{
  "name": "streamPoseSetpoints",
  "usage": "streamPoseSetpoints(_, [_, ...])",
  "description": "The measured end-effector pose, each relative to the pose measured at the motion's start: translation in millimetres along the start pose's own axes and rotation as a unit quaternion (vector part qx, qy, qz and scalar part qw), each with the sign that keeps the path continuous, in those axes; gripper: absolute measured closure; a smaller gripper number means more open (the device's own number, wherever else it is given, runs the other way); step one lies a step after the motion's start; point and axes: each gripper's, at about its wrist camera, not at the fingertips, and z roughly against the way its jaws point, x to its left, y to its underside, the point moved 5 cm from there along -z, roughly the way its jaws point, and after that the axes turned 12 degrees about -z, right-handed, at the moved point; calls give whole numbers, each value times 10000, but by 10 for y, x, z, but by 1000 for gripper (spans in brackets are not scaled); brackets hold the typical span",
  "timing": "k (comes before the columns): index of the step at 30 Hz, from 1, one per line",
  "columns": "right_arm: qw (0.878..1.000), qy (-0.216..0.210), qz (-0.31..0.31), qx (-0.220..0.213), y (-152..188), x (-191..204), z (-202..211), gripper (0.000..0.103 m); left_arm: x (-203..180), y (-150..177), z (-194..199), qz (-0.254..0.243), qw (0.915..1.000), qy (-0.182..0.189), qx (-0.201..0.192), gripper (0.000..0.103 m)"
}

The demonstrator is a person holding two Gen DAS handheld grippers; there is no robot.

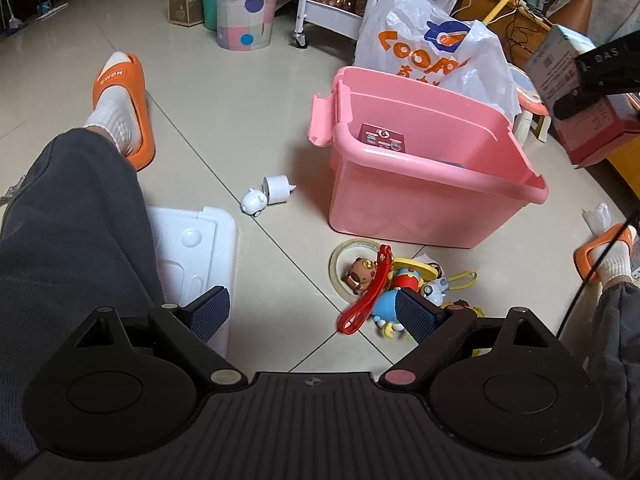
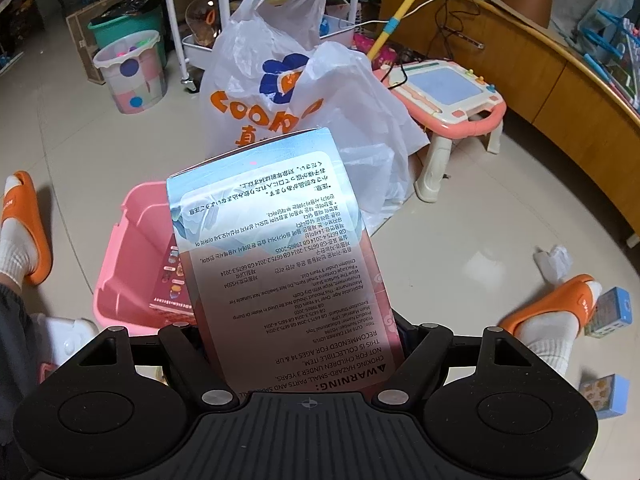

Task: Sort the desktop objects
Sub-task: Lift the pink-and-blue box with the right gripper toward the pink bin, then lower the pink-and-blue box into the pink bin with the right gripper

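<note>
In the left wrist view, the left gripper (image 1: pixel 314 316) hangs low over the tiled floor (image 1: pixel 224 120) with its jaws spread wide and nothing between them; its blue-padded fingers (image 1: pixel 210 314) frame a heap of small toys (image 1: pixel 394 284) lying beside a roll of clear tape (image 1: pixel 340 264) and a red strap (image 1: pixel 366 292). Just behind the heap stands the pink bin (image 1: pixel 424 200), a dark red card lying inside it. A white plastic bag (image 1: pixel 432 44) behind the bin reads "COO" in orange. At the upper right, the right gripper (image 1: pixel 600 76) holds a box (image 1: pixel 560 68) above the bin's far corner. A white toy car (image 1: pixel 254 202) and a white cup (image 1: pixel 277 188) lie left of the bin. In the right wrist view, the right gripper (image 2: pixel 308 344) is clamped on the box (image 2: pixel 280 248), held level above the pink bin (image 2: pixel 136 248). Its label, upside down, reads "WARNING: CHOKING HAZARD-SMALL PARTS", "NOT FOR CHILDREN UNDER 3 YEARS" and "RECOMMENDED FOR AGES 14 & UP". The plastic bag (image 2: pixel 280 92) stands beyond.
</note>
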Motion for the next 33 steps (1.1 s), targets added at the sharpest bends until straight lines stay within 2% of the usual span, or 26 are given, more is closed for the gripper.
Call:
streamPoseSetpoints(13, [9999, -94, -95, 30, -116, 43, -305, 30, 47, -36, -3, 81, 9998, -127, -126, 11])
streamPoseSetpoints(33, [9976, -120, -400, 553, -71, 259, -1149, 29, 179, -28, -98, 475, 9988, -112, 37, 11])
